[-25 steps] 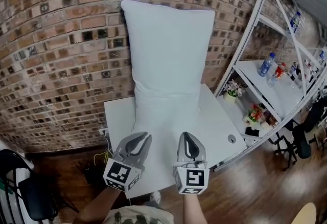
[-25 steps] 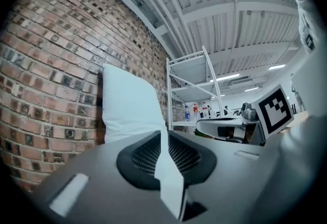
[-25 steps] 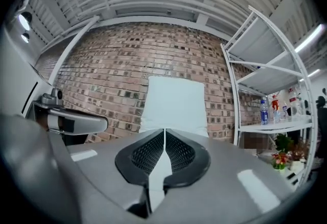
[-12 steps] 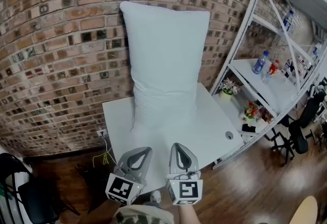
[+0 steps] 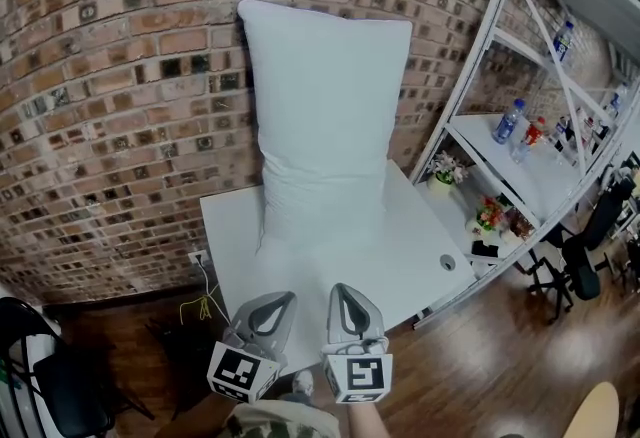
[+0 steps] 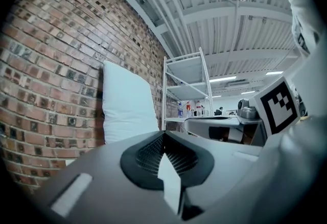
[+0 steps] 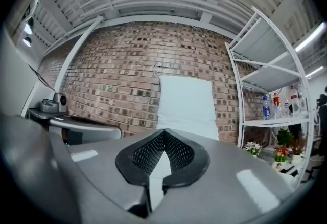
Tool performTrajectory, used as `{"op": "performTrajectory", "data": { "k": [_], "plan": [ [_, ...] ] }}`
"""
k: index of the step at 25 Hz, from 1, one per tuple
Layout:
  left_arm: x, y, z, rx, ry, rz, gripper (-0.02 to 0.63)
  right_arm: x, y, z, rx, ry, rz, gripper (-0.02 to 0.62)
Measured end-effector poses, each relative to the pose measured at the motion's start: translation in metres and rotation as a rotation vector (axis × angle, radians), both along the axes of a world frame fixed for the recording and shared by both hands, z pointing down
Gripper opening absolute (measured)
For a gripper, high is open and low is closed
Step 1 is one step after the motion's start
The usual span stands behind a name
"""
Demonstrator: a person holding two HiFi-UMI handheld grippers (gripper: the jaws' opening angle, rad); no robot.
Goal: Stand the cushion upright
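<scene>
A tall white cushion stands upright on the white table, its back leaning on the brick wall. It also shows in the left gripper view as the cushion and in the right gripper view as the cushion. My left gripper and right gripper hover side by side over the table's near edge, well short of the cushion. Both are shut with nothing between the jaws; the left gripper and right gripper show meshed tips pressed together.
A white metal shelf rack stands at the right, holding bottles and small flower pots. A black chair sits at the lower left. Cables hang by the table's left side above the wooden floor.
Both grippers have drawn back from the cushion toward the table's near edge. The cushion stays upright against the wall.
</scene>
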State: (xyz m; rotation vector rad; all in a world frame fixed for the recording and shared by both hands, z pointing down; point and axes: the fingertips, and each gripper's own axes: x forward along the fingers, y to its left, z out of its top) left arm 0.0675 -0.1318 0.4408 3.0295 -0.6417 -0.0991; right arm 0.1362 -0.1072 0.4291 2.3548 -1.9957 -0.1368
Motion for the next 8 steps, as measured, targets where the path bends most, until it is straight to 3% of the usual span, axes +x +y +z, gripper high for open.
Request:
{"op": "performTrajectory", "data": {
  "k": [8],
  "plan": [
    [-0.0017, -0.0027, 0.0090, -0.014, 0.007, -0.013, 0.000, 0.0012, -0.0008, 0.0069, -0.041, -0.002, -0.004, 0.000]
  ]
}}
